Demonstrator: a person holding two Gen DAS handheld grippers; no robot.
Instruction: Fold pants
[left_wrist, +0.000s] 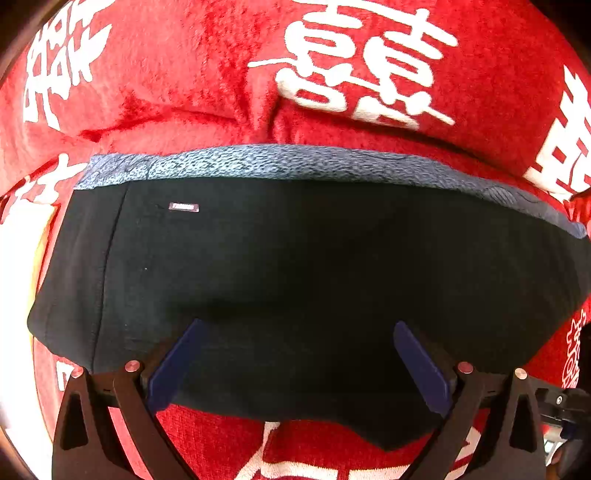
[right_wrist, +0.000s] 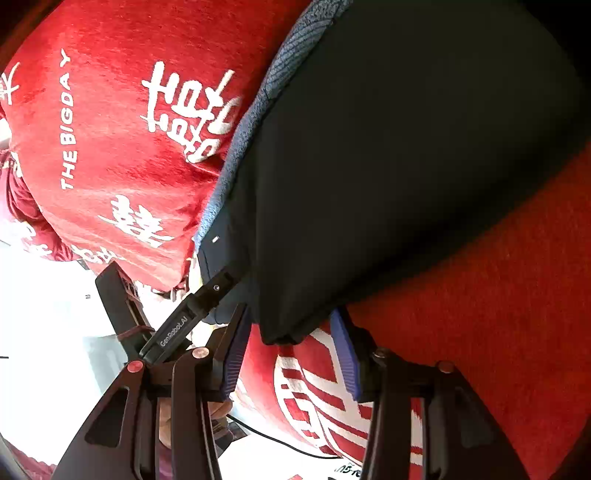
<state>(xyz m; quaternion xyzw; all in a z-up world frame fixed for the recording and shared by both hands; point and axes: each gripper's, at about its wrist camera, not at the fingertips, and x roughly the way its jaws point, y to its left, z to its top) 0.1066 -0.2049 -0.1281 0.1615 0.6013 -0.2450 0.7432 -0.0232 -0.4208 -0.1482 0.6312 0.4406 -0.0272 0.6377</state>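
The black pants (left_wrist: 295, 266) lie folded into a wide band on the red blanket (left_wrist: 166, 74), with a grey-blue waistband (left_wrist: 295, 162) along the far edge and a small label (left_wrist: 183, 207) at the left. My left gripper (left_wrist: 295, 354) is open, its blue fingers (left_wrist: 173, 365) spread over the near edge of the pants. In the right wrist view the pants (right_wrist: 406, 166) fill the upper right. My right gripper (right_wrist: 291, 350) is open, its blue fingers (right_wrist: 345, 354) on either side of the pants' near corner (right_wrist: 280, 334).
The red blanket with white characters (right_wrist: 122, 155) covers the surface under the pants. The left gripper's body (right_wrist: 173, 328) shows at the lower left of the right wrist view. A white floor or surface (right_wrist: 48, 325) with a black cable (right_wrist: 280, 439) lies beyond the blanket's edge.
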